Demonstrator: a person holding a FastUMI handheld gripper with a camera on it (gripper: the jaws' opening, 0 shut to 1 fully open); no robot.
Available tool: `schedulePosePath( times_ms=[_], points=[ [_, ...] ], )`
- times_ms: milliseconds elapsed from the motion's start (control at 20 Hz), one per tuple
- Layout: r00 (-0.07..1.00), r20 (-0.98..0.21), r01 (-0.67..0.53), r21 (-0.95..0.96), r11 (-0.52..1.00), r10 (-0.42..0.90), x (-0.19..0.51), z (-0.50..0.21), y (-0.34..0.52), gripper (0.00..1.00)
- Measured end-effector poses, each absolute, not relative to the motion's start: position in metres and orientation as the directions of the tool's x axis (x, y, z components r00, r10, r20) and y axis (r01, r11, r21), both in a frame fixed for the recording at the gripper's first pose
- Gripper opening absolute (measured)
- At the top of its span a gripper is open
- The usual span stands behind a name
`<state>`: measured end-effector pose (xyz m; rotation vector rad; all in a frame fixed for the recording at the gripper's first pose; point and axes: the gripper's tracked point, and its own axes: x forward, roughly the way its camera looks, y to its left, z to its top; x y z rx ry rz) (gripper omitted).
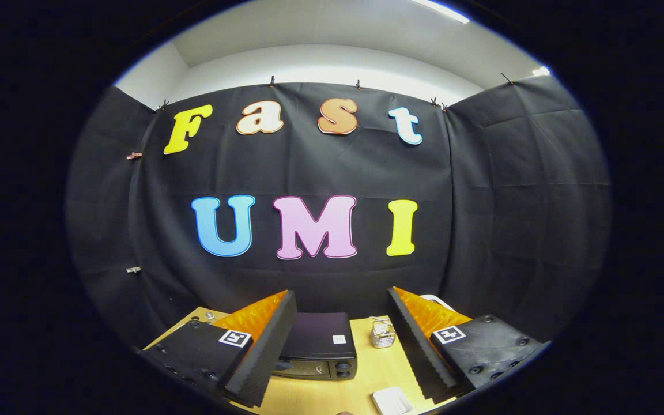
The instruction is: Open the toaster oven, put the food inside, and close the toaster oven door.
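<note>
The claw (340,346) gapes wide and empty above the desk (366,386), framing the oven (317,351), its door looking shut.

Toaster oven (317,346) left part hidden behind left finger; white item (392,400) cut off below; wire holder (383,334) contents unclear.

A light wooden table (332,395) carried a dark toaster oven (317,346) toward its back, a small clear container (383,334) just beside the oven, and a flat white object (392,400) nearer the front edge.
</note>
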<state>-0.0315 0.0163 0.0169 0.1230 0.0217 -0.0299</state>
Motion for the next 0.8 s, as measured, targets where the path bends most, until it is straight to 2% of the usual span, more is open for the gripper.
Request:
schedulePosePath(
  times_ms=[800],
  points=[
    [0.998, 0.018, 0.063, 0.128, 0.99, -0.066, -0.041, 0.031, 0.001, 0.98]
  ],
)
